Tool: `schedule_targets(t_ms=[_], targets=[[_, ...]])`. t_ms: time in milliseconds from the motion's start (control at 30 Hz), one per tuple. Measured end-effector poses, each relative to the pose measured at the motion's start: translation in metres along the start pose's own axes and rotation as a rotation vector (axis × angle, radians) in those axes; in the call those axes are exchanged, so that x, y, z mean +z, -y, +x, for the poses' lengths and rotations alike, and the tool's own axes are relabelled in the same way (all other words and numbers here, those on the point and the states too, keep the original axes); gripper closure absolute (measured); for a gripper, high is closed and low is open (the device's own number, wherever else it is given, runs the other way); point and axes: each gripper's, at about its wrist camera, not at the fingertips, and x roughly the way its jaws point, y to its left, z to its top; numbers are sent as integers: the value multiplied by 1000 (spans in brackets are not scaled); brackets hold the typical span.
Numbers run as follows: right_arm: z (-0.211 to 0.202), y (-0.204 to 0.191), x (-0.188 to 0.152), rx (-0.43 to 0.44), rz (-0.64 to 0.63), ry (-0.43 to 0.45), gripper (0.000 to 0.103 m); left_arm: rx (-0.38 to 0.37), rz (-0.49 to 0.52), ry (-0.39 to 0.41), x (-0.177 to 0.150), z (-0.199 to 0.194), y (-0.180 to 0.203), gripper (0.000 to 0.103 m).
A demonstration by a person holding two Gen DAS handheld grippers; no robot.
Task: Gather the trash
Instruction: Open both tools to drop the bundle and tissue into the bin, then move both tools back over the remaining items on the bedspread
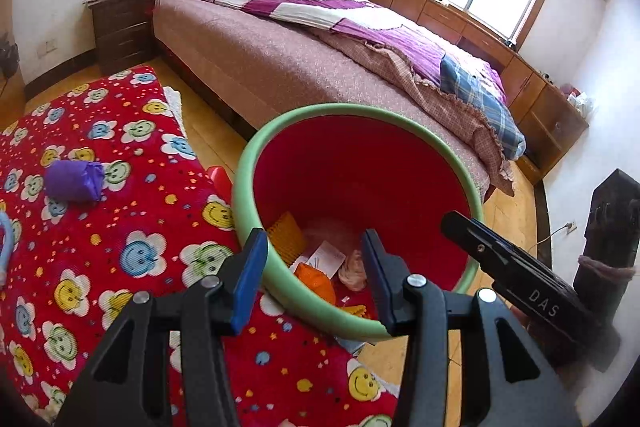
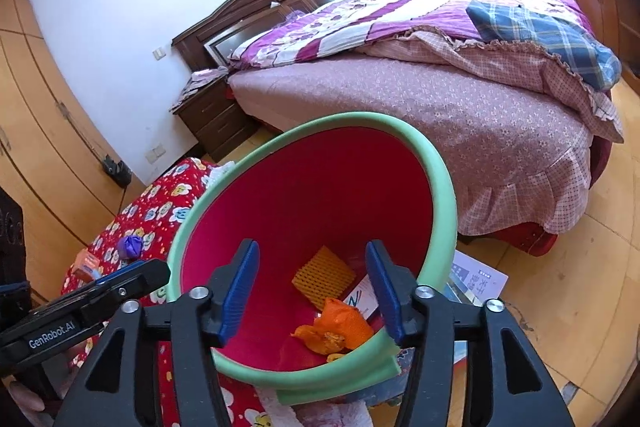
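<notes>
A red trash bin with a green rim (image 1: 248, 163) (image 2: 444, 171) stands beside a red flower-print cloth surface (image 1: 100, 227). Inside lie a yellow mesh piece (image 2: 324, 275), an orange bag (image 2: 340, 323), white paper (image 1: 328, 257) and a pink scrap (image 1: 354, 271). A purple crumpled bag (image 1: 74, 179) (image 2: 131, 246) lies on the cloth. My left gripper (image 1: 316, 271) is open and empty over the bin's near rim. My right gripper (image 2: 314, 291) is open and empty over the bin mouth; its side shows in the left wrist view (image 1: 516, 267).
A bed (image 1: 320, 47) with a purple quilt stands behind the bin. A dark nightstand (image 1: 120, 27) is at its head. Wooden cabinets (image 1: 520, 67) run under the window. Papers (image 2: 476, 275) lie on the wood floor by the bin. An orange box (image 2: 86, 263) sits on the cloth.
</notes>
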Motion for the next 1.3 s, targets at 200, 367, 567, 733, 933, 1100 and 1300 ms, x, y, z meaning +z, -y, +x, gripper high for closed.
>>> schedule_targets(t_ms=[200, 367, 567, 733, 933, 1100, 1300], targets=[[-11, -12, -1, 5, -6, 32, 38, 2, -29, 32, -2, -22, -11, 54], [-16, -20, -4, 10, -7, 42, 38, 24, -50, 55, -7, -40, -23, 54], [-23, -35, -10, 35, -16, 45, 38, 57, -83, 82, -17, -64, -41, 54], [-30, -51, -17, 61, -31, 51, 38, 91, -113, 97, -27, -83, -56, 54], [-40, -73, -24, 93, -67, 55, 38, 139, -151, 121, -40, -108, -75, 54], [-43, -91, -29, 117, -100, 53, 38, 173, -182, 138, -50, -127, -90, 54], [-41, -111, -38, 153, -133, 31, 37, 216, -226, 157, -61, -147, -110, 54]])
